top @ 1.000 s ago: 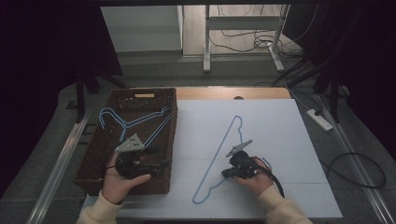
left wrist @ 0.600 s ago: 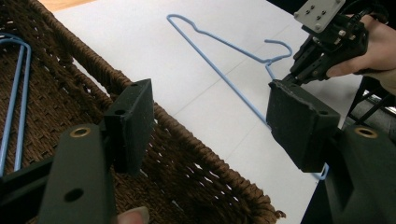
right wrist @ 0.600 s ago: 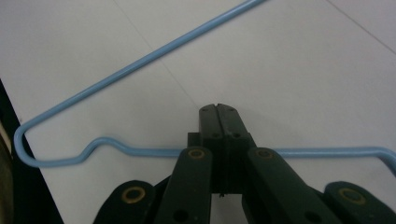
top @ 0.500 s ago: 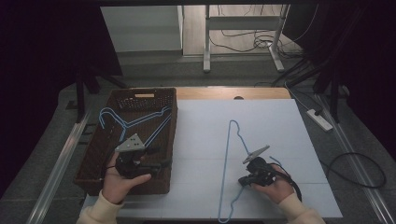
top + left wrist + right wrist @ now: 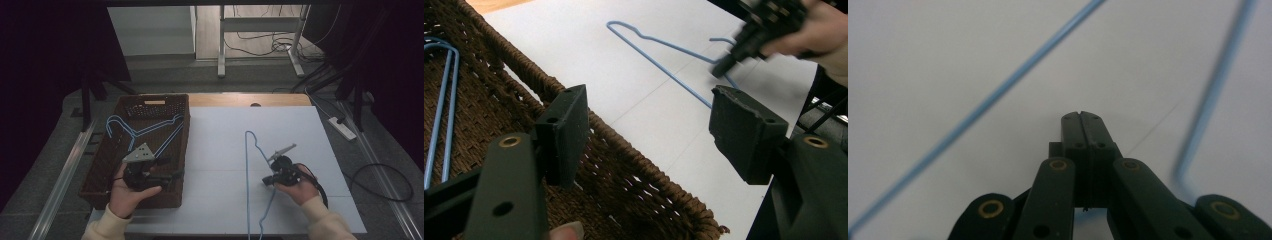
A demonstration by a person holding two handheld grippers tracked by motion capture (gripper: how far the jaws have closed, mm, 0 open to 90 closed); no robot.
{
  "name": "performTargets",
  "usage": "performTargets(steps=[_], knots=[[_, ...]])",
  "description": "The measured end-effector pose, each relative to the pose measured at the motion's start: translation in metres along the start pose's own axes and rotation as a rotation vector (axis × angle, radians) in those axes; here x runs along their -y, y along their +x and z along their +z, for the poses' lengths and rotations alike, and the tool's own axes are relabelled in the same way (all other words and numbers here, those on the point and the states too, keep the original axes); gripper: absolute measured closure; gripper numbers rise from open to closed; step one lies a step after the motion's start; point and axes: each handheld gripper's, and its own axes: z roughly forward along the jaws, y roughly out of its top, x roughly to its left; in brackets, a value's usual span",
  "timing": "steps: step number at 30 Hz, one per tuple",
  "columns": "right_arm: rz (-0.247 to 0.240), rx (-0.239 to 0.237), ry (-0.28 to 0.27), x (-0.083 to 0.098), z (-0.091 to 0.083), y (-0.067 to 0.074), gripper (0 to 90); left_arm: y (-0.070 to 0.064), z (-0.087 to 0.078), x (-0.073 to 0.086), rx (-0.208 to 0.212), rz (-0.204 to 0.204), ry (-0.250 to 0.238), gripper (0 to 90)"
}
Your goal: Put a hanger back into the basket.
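The blue wire hanger (image 5: 248, 175) has been swung round toward the desk's near edge, apparently nudged by the pinched-together right tongs (image 5: 268, 180), nothing held. Left tongs (image 5: 172, 175) are kept wide over the wicker basket (image 5: 102, 170), so the basket drop isn't started yet.

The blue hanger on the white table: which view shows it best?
The high view: the blue hanger lies there from hook to lower end on the white table, beside the right tool. The left gripper view catches its hook end, partly behind that tool. The right gripper view gives two blurred wire stretches.
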Motion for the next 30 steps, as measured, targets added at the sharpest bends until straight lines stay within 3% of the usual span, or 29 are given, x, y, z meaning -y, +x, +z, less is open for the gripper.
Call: performTargets(steps=[7,9,13,17,20,24,30], knots=[[0.089,0.051,-0.098,-0.055,0.025,-0.031,90.0,0.001,-0.001,0.000,0.000,-0.001,-0.003,33.0],[0.118,0.073,-0.122,-0.067,0.031,-0.039,90.0,0.001,-0.001,0.000,0.001,-0.003,-0.003,33.0],[0.189,0.073,-0.162,-0.081,0.043,-0.053,90.0,0.002,-0.002,0.000,-0.001,-0.004,-0.004,33.0],[0.218,0.057,-0.170,-0.088,0.050,-0.055,90.0,0.003,-0.003,0.000,-0.002,-0.005,-0.008,33.0],[0.203,0.064,-0.149,-0.091,0.056,-0.051,90.0,0.003,-0.003,0.000,-0.004,-0.004,-0.008,33.0],[0.223,0.053,-0.156,-0.091,0.058,-0.050,90.0,0.003,-0.003,0.001,-0.003,-0.004,-0.005,33.0],[0.184,0.027,-0.151,-0.096,0.064,-0.036,90.0,0.002,-0.002,0.001,-0.003,-0.004,-0.003,33.1]])
